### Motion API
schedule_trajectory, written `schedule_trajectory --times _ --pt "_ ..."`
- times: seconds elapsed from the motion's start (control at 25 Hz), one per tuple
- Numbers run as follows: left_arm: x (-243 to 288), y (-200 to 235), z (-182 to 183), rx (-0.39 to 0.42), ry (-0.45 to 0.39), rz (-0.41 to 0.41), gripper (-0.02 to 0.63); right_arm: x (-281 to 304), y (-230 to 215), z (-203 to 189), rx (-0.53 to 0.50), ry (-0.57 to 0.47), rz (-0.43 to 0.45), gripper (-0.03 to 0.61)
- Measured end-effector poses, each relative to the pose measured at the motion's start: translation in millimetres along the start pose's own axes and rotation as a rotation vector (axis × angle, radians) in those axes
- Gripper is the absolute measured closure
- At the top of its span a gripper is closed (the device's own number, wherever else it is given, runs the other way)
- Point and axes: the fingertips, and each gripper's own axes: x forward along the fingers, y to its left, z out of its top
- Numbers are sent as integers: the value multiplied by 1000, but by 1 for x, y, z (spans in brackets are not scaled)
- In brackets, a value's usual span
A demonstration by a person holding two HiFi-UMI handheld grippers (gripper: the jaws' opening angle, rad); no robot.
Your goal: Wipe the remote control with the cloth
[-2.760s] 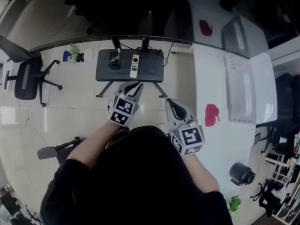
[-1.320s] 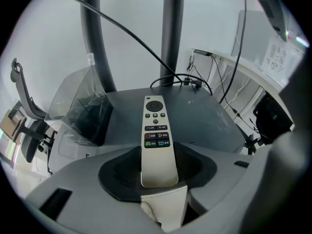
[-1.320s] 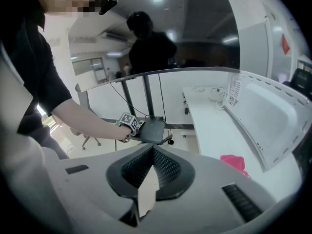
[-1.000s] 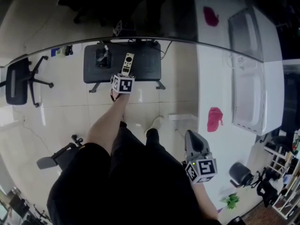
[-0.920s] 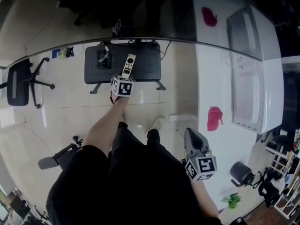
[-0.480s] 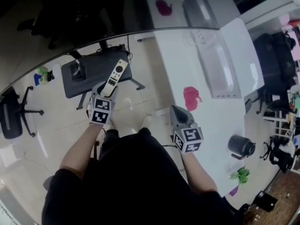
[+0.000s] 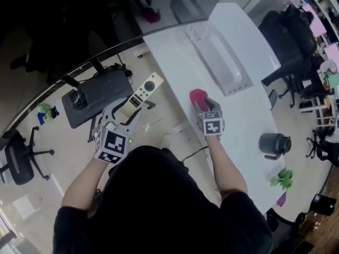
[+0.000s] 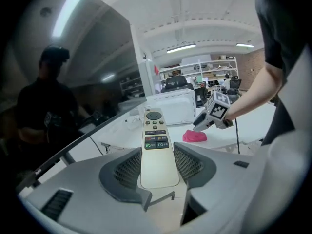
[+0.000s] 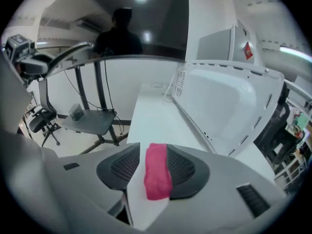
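Head view | left gripper [image 7: 126, 115] is closed on the near end of the remote control [image 7: 143, 91], held clear of the white table [image 7: 175, 52], long axis pointing up-right | right gripper [image 7: 205, 106] jaws have just been opening, pink cloth [image 7: 197, 95] between them on the table, not pinched | cloth lies right of the remote's far tip; right hand nearer.

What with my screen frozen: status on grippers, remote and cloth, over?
Left gripper shut on remote control, held aloft. Right gripper: fingers just opening, pink cloth between them on white table, not gripped. Nothing in the way.
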Motion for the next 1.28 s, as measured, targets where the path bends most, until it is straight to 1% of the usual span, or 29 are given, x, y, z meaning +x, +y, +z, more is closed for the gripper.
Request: schedule_trajectory --times 0.12,0.28,0.36,0.48,0.56,0.64,0.72,0.84,0.96,1.04,1.16,1.2,1.28 --pt "4 -12 20 57 -16 -17 405 28 -8 -26 -10 101 -5 393" --pt "8 -27 29 82 -6 -27 405 56 -15 -46 -5 190 -3 393" --pt "12 -33 32 92 -2 -32 405 65 -19 -56 16 233 14 393" --pt "14 -39 34 114 3 -33 405 65 -20 -63 51 253 43 449" --pt "14 -39 35 131 9 -29 405 60 -19 -58 59 227 48 468" --pt "15 -38 35 144 11 -27 405 48 -19 -40 72 148 54 474" --pt "15 -35 35 156 13 -22 405 28 -16 -10 83 29 71 476" --pt "17 -28 35 179 15 -8 405 -23 6 49 68 -162 129 478" --pt "19 -18 34 203 22 13 405 -85 40 110 11 -343 201 479" --pt "20 -10 33 217 29 30 405 -123 70 144 -53 -457 265 479" --pt "19 4 31 235 37 56 405 -163 123 182 -205 -599 388 479" --pt "18 8 31 243 38 65 405 -171 142 191 -267 -618 425 479" --pt "16 16 32 269 38 80 405 -178 176 198 -393 -598 481 479"
